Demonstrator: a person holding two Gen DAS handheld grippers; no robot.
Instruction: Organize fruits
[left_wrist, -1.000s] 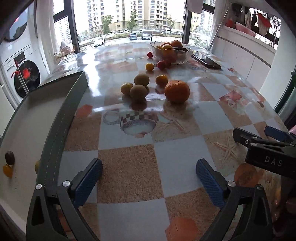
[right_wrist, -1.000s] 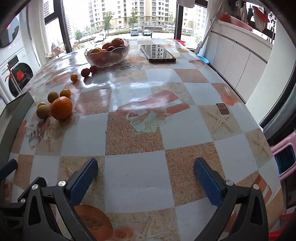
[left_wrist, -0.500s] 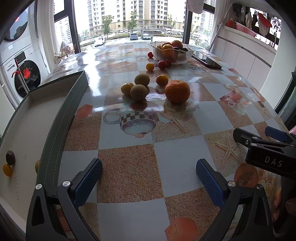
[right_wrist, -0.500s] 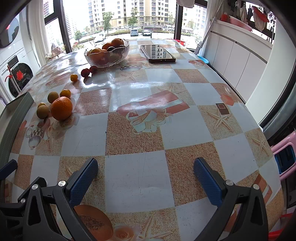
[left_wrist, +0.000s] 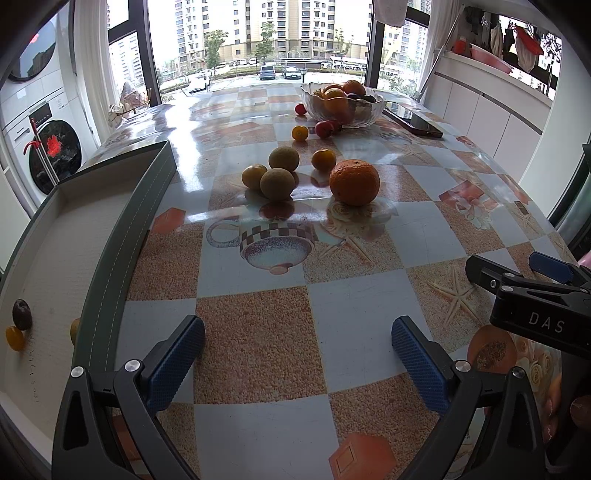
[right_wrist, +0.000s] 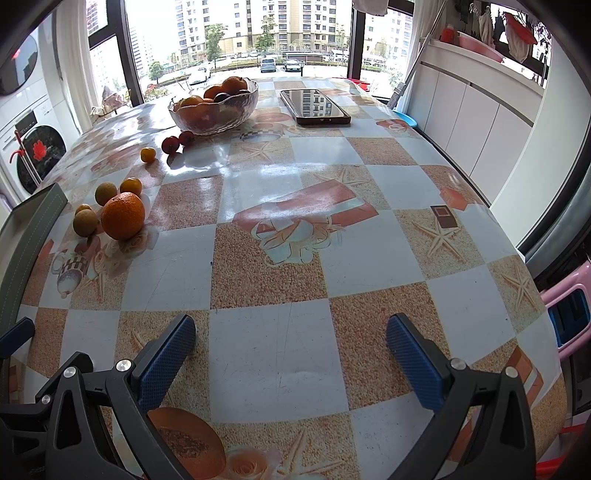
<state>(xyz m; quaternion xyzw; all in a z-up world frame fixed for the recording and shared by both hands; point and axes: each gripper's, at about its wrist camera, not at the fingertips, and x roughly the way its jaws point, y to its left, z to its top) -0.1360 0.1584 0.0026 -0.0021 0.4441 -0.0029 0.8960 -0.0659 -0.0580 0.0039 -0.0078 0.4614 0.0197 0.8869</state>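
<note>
A large orange lies mid-table beside several small yellow-green and orange fruits. Farther back, a small orange fruit and red fruits lie near a glass bowl holding more fruit. A grey tray on the left holds a dark fruit and a yellow one. My left gripper is open near the table's front, well short of the fruit. My right gripper is open too, over bare tablecloth, nothing between its fingers.
A phone lies at the back right of the table beside the bowl. A washing machine stands at the left, white cabinets at the right. A pink stool sits past the table's right edge.
The left view has shifted slightly, with the fruits sitting a little lower in frame. Both grippers stay open and the right view is almost unchanged.
</note>
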